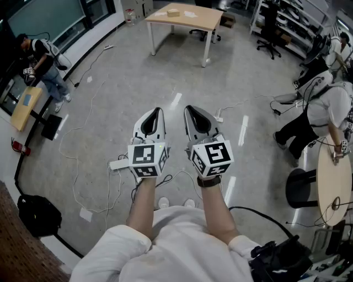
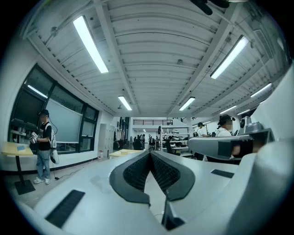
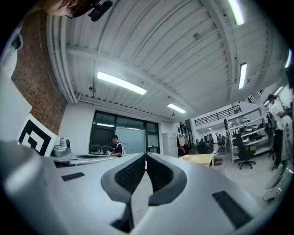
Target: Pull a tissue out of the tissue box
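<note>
Grippers both level, jaws together, empty: left gripper (image 1: 158,110), right gripper (image 1: 187,108). Box (image 1: 172,12) on far table (image 1: 201,20), tiny.

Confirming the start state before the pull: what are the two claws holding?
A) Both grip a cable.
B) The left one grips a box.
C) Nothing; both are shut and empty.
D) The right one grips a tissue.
C: in each gripper view, the white left claw and white right claw show black-padded tips meeting, with nothing between.
</note>
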{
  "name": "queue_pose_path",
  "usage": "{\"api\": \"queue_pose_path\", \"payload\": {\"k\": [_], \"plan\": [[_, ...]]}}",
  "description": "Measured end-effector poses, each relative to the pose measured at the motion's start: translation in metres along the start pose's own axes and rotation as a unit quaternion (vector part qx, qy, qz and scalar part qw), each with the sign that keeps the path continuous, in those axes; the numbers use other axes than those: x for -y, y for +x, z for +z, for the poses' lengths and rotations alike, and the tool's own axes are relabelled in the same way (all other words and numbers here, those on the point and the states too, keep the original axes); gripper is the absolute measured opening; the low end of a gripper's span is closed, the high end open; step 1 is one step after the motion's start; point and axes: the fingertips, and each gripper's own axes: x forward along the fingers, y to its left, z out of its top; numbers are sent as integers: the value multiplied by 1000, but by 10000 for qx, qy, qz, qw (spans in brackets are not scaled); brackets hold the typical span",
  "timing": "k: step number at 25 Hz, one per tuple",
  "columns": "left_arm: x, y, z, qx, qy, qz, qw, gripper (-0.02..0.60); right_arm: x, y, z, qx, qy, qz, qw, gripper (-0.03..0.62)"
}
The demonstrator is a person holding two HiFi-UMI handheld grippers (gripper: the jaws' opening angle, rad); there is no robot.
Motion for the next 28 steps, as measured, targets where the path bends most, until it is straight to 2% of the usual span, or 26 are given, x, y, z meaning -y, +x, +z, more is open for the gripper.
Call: {"api": "queue_pose_path", "payload": {"k": [7,11,14,16,19,21,25,28], "plan": [[34,9,-26,-319,133,258,9991,2,27,-30,-9,78,325,-58,9994,14],[53,5,-48,-491,355,249,9979,2,43,-40,-33,-141,225,-207,9994,14],[55,11,-56,-659,368,244,9968,2,51,-32,-40,-244,351,-100,9990,14],[53,21,-54,-652,345,223,9970,2,59,-28,-34,-54,340,-230,9991,14],[42,39,-53,-523,209,201,9982,2,72,-23,-21,543,230,-635,9962,14],[28,56,-55,-423,87,260,9987,2,78,-6,-21,674,160,-616,9957,14],[9,115,-63,-409,-129,215,9988,2,110,47,-35,397,101,-569,9975,14],[-15,159,-56,-324,-182,130,9992,2,122,100,-34,330,28,-445,9985,14]]}}
